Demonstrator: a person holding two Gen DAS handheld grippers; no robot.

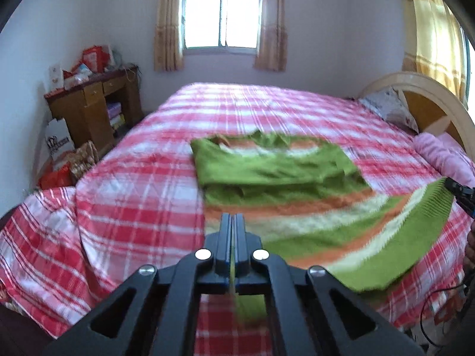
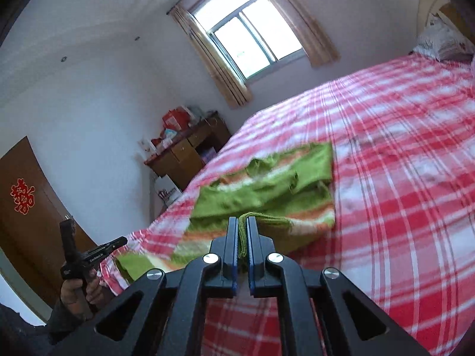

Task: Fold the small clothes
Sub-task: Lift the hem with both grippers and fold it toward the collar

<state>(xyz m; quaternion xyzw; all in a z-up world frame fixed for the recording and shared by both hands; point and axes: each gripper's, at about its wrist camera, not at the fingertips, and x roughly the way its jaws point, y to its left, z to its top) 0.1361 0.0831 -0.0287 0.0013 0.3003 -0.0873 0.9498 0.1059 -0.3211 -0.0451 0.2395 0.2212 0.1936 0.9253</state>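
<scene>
A small green sweater with orange and cream stripes lies on the red plaid bed, sleeves folded in over its upper part. My left gripper is shut on one corner of the sweater's bottom hem. My right gripper is shut on the other ribbed hem corner. Both hold the hem lifted a little above the bed, near its front edge. The sweater also shows in the right wrist view. The right gripper shows at the right edge of the left wrist view, and the left gripper in a hand shows at the left of the right wrist view.
The bed has a red and white plaid cover. A headboard, a pillow and a pink blanket are at the right. A wooden desk with clutter and bags stands at the left wall. A door is at the far left.
</scene>
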